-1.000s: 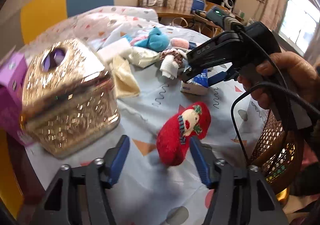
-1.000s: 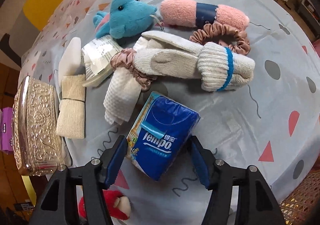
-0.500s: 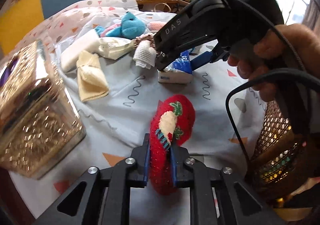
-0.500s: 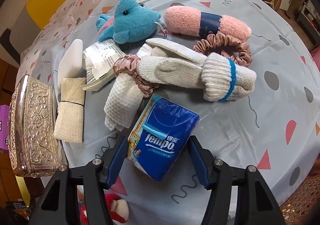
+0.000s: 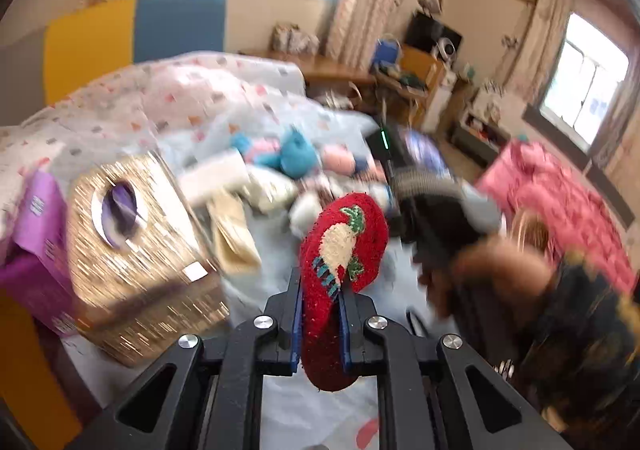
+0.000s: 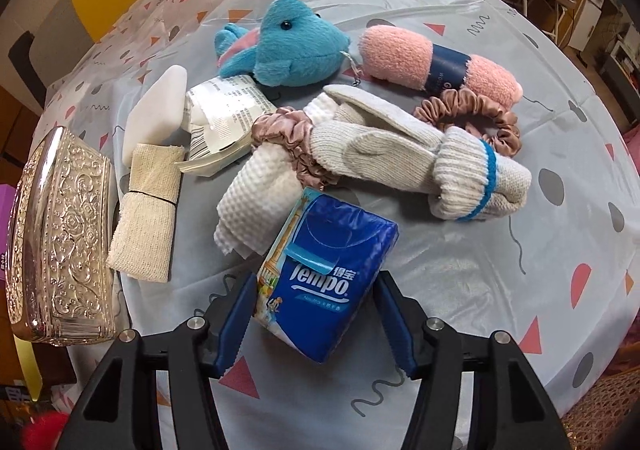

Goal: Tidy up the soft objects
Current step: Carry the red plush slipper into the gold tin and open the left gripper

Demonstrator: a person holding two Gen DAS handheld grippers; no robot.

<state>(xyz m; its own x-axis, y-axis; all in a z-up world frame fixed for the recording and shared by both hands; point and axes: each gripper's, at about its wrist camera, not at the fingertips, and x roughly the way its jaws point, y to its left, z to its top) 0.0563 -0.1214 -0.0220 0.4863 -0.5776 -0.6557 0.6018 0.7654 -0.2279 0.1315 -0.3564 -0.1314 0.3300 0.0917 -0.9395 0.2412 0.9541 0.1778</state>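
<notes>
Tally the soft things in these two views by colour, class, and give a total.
Blue: 2, plush dolphin, Tempo tissue pack
Pink: 3, fuzzy sock roll, two scrunchies
White or cream: 3, mitten, waffle cloth, bandage roll
Red: 1, Christmas sock
Total: 9

Fuzzy red sock [image 5: 340, 270] with a snowman pattern, standing on end, pinched at its middle, lifted off the counter [image 5: 280, 410].
</notes>
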